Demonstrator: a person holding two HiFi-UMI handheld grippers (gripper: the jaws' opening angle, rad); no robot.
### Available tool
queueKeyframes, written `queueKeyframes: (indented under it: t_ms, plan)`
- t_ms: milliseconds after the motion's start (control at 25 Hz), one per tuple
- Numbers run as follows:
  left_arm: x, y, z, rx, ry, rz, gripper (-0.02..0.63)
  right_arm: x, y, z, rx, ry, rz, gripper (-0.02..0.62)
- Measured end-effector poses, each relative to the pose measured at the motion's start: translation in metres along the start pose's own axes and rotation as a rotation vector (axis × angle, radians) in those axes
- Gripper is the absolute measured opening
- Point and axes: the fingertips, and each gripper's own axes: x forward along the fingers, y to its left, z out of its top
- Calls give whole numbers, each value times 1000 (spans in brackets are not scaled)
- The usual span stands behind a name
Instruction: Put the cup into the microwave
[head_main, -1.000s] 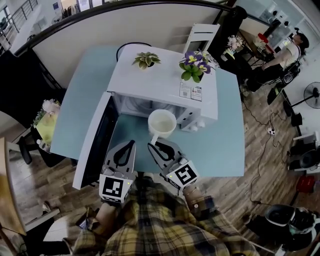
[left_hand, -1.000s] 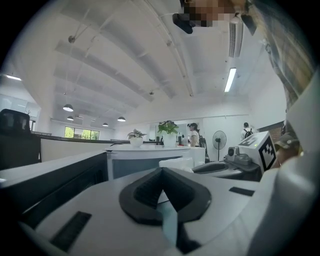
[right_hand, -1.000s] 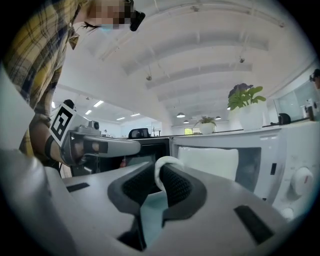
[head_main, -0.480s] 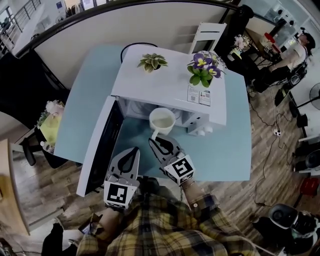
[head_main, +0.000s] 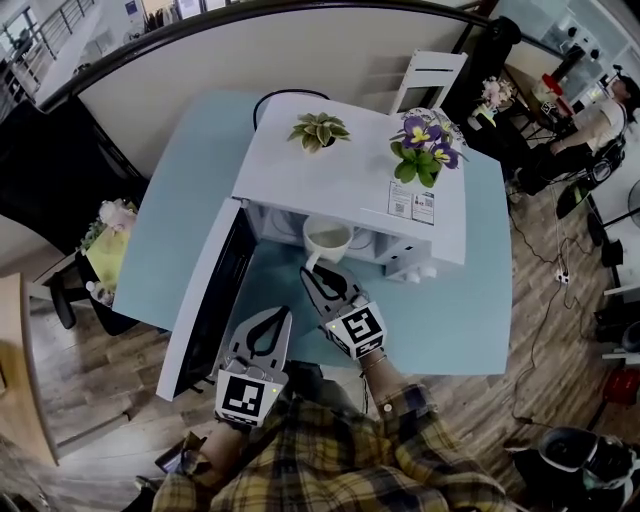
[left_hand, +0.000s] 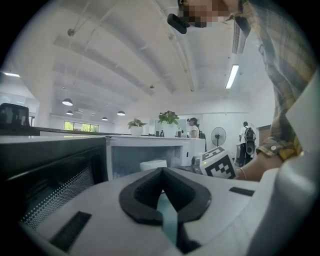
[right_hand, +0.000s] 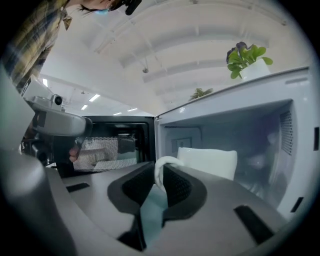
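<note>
- Holding the cup (head_main: 327, 238) by its handle: right gripper (head_main: 312, 272) jaws part-closed, clamped on it.
- Cup sits at the microwave (head_main: 350, 180) mouth, door (head_main: 215, 290) open at 9 o'clock.
- Left gripper (head_main: 270, 325) closed, empty, 7 o'clock of cup.
- Step: insertion. Next, probably: push inside, lower, release.

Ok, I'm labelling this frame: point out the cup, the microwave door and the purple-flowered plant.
cup (head_main: 327, 239), head view, on its pale inside.
microwave door (head_main: 222, 290), head view, on its dark inner window.
purple-flowered plant (head_main: 422, 152), head view, among its leaves and blooms.
</note>
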Motion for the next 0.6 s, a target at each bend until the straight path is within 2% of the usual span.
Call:
queueKeyframes:
  t_ms: [360,600]
  plan:
    - [7,-2,-3,-1,-4,-14,-11,12,-16,-7,-7,11,-34,58]
    - [9,-4,-5,5,-8,-20,-11,19,-22,-11,-13,16,-21,57]
